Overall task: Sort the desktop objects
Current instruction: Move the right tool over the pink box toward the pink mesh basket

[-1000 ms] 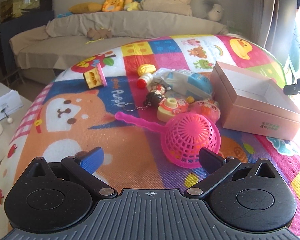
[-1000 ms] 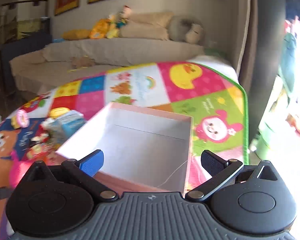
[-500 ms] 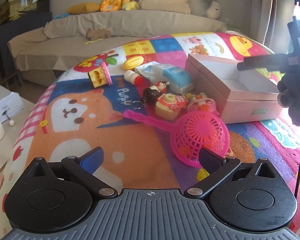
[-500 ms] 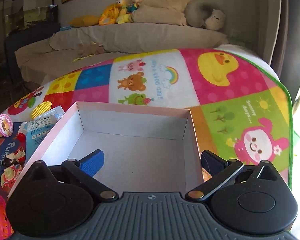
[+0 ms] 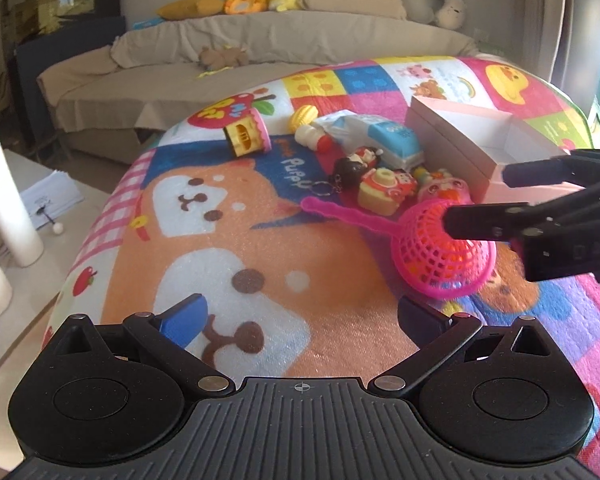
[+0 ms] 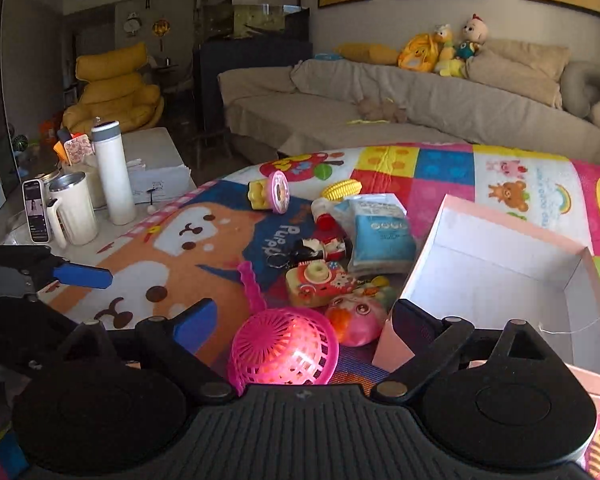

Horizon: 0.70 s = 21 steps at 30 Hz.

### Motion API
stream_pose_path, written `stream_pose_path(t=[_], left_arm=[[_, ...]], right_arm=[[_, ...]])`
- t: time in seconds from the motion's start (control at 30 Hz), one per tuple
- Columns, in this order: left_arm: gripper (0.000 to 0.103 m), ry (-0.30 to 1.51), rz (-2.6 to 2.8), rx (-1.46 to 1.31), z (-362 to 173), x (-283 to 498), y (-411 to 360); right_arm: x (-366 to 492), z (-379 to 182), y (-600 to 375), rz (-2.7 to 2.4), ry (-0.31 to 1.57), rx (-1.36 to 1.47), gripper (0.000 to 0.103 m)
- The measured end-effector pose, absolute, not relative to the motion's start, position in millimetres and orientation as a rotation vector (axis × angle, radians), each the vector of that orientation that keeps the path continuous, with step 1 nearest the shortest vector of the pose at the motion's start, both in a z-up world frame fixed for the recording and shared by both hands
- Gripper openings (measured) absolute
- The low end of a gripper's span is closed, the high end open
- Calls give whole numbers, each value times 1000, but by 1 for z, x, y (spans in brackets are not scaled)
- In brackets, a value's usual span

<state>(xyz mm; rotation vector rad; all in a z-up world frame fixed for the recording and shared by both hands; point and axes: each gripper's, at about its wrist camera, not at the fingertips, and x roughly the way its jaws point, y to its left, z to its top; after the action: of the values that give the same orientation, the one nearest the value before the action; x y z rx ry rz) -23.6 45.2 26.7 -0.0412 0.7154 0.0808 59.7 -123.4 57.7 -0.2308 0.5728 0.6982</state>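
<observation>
Now both grippers hang over the toy-strewn mat.
Right gripper [image 6: 300, 322] and left gripper [image 5: 300, 316] have fingers spread wide, empty; pink net scoop [image 6: 283, 350] lies between the right fingers, beside the pink box [image 6: 500, 272].

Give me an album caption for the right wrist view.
Open right tongs poised over a pink net scoop beside the empty pink box.

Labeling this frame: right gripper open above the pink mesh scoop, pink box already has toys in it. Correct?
Not quite. The pink box is empty: the right wrist view shows only its bare white floor. The rest holds: the right gripper has its jaws apart above the pink mesh scoop.
</observation>
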Motion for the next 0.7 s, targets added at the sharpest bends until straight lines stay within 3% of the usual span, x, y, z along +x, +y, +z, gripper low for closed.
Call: stream_pose_path(t=[0.1, 0.17, 0.2, 0.4, 0.47, 0.7], left_arm=[[103, 726, 51, -12, 27, -32, 36], [103, 719, 28, -5, 29, -38, 32], [103, 716, 15, -4, 29, -41, 30], [103, 717, -24, 3, 29, -44, 24], [103, 725, -16, -13, 27, -43, 26], [103, 734, 23, -28, 27, -35, 30]], right_arm=[[61, 44, -117, 691, 619, -243, 88], [61, 38, -115, 687, 662, -248, 71], [62, 36, -112, 694, 700, -234, 70], [56, 49, -120, 899, 835, -1, 71], [48, 54, -122, 890, 796, -20, 77], [38, 49, -146, 685, 699, -139, 84]])
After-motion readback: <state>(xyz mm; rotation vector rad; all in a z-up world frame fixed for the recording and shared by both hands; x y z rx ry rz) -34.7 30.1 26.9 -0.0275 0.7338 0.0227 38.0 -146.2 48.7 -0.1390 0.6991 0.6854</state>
